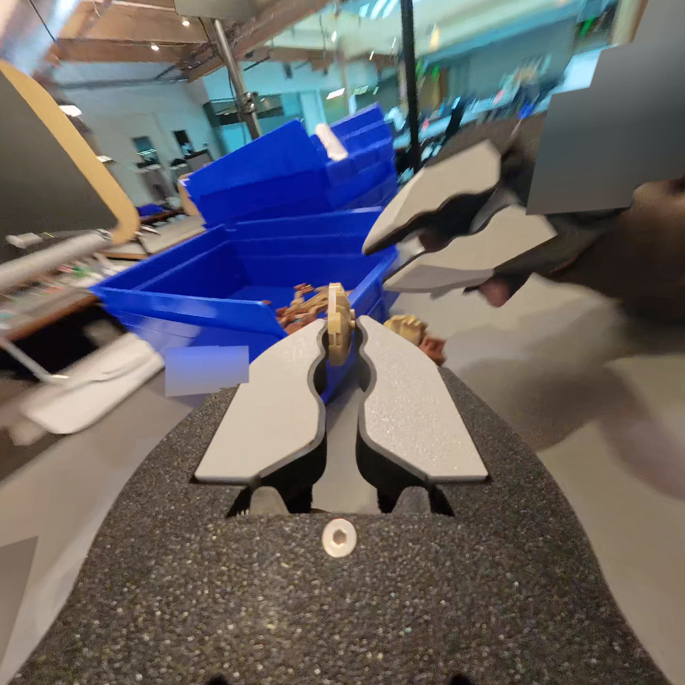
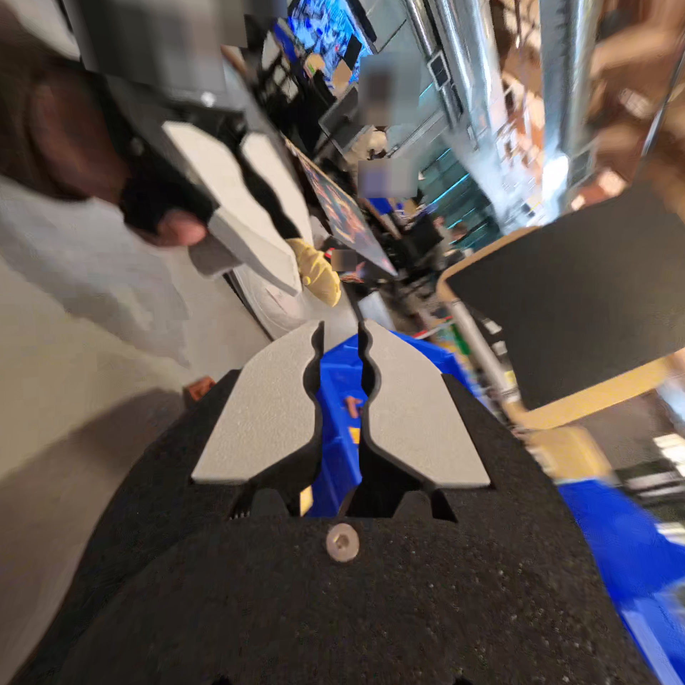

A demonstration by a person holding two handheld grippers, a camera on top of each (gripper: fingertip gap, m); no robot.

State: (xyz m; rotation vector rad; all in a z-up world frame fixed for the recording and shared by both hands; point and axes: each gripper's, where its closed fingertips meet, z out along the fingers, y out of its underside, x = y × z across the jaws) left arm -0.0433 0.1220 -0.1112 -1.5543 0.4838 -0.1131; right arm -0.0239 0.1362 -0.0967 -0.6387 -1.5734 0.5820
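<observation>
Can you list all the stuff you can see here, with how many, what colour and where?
tan round toy piece: one, tan, clamped edge-on between the left gripper's fingertips
front bin: one, blue, on the table behind the left gripper
brown and tan toy pieces: several, count unclear, inside the front bin
tan and brown pieces: a few, on the grey table right of the bin
stacked bins: several, blue, behind the front bin
left gripper: one, grey fingers, closed on the tan piece
right gripper: one, grey fingers, parted, nothing between them
</observation>
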